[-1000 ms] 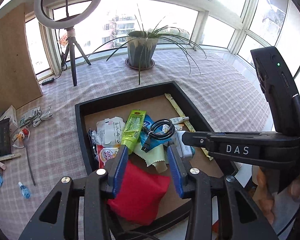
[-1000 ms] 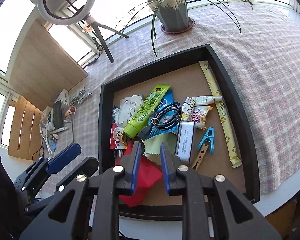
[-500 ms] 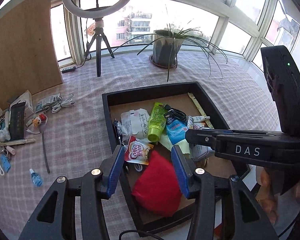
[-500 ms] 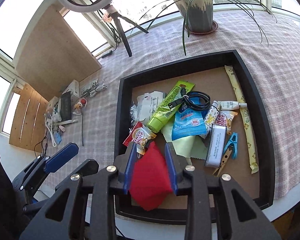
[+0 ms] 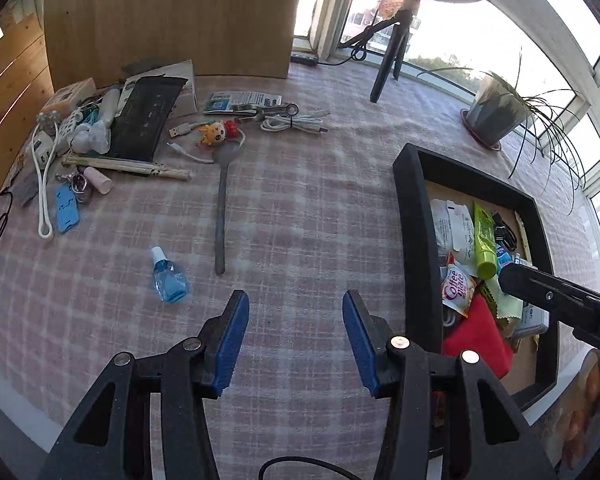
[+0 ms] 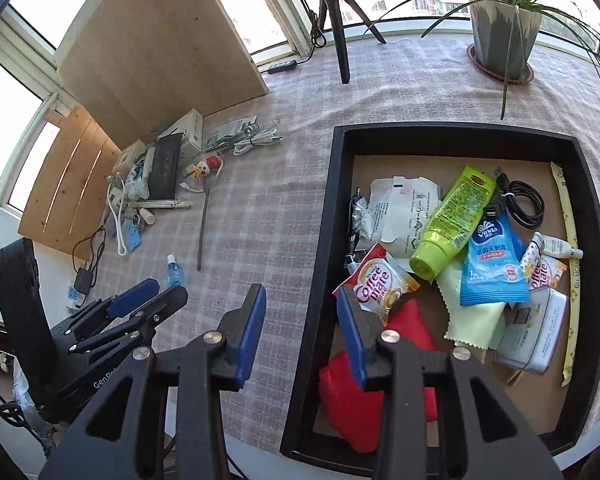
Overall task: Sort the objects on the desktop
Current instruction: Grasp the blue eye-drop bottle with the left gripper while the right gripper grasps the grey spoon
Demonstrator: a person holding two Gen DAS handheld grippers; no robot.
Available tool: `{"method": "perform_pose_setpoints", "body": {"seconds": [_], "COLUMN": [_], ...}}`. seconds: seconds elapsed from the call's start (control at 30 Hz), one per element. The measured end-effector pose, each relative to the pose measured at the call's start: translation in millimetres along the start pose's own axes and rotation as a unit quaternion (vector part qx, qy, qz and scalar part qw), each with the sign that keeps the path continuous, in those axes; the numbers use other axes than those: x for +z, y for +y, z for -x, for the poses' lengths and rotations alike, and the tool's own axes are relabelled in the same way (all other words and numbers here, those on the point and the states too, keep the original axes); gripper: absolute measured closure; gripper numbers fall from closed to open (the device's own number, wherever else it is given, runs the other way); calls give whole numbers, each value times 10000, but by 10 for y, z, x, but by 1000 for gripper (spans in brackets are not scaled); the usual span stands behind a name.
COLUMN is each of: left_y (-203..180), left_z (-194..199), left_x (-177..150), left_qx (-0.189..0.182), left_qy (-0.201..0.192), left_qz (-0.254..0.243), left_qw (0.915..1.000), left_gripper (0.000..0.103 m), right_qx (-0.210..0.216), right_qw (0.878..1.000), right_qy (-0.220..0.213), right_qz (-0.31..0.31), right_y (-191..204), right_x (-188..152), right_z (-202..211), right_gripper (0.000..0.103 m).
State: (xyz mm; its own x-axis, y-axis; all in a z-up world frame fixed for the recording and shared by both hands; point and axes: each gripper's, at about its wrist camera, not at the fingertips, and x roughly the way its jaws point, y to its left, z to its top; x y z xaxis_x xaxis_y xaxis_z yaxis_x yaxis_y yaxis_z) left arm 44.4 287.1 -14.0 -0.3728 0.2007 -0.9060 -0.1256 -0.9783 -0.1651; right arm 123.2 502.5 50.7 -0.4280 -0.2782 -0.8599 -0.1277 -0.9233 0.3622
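A black tray [image 6: 320, 216] on the checked cloth holds a red pouch [image 6: 364, 400], a Coffee-mate sachet [image 6: 376, 280], a green tube [image 6: 452, 220], a blue Vinda pack [image 6: 492, 264] and other small items. My left gripper [image 5: 296, 332] is open and empty above the bare cloth, left of the tray [image 5: 416, 240]. A small blue bottle [image 5: 168, 276] and a long grey spoon [image 5: 222, 208] lie ahead of it. My right gripper [image 6: 302, 328] is open and empty, straddling the tray's left wall. The left gripper also shows in the right wrist view [image 6: 140, 300].
A heap of loose items lies at the far left: a black keyboard-like slab [image 5: 148, 120], white cables [image 5: 296, 122], a toy figure [image 5: 216, 132], chopsticks [image 5: 128, 166], a blue tag [image 5: 66, 208]. A wooden board [image 5: 172, 16], a tripod [image 5: 388, 60] and a potted plant [image 5: 496, 116] stand at the back.
Both grippers have swung left, away from over the tray's contents. The left one is now over bare cloth facing the heap. The right gripper's jaws have opened wider. The red pouch stays in the tray.
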Motion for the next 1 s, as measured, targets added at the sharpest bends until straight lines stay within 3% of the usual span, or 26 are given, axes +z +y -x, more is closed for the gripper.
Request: {"method": "perform_pose_setpoints", "body": {"seconds": [0.33,0.57,0.8,1.0], "left_y": [933,1049,1101,1110], "left_z": [-483,-727,-823,-810], "left_x": [135,148,152,115], "left_qx": [270,459,662,787], "left_qy": [592,771,780,661], "left_qz": [1000,1057,1025,881], "left_qw": [9929,9903,9895,9908], "left_gripper": [57,59,75,76], "right_qx": [97,98,-140,-461], "right_qw": [9965,9906,9866,9831], "right_qy": [595,1172,1366,1377], "right_qz": [582,696,881,1112], "right_y": [760,1187,1508,1660], "right_x": [378,573,733,777], "right_z": [-896,-1609,-2110,-2349], "right_gripper": [66,66,66,66]}}
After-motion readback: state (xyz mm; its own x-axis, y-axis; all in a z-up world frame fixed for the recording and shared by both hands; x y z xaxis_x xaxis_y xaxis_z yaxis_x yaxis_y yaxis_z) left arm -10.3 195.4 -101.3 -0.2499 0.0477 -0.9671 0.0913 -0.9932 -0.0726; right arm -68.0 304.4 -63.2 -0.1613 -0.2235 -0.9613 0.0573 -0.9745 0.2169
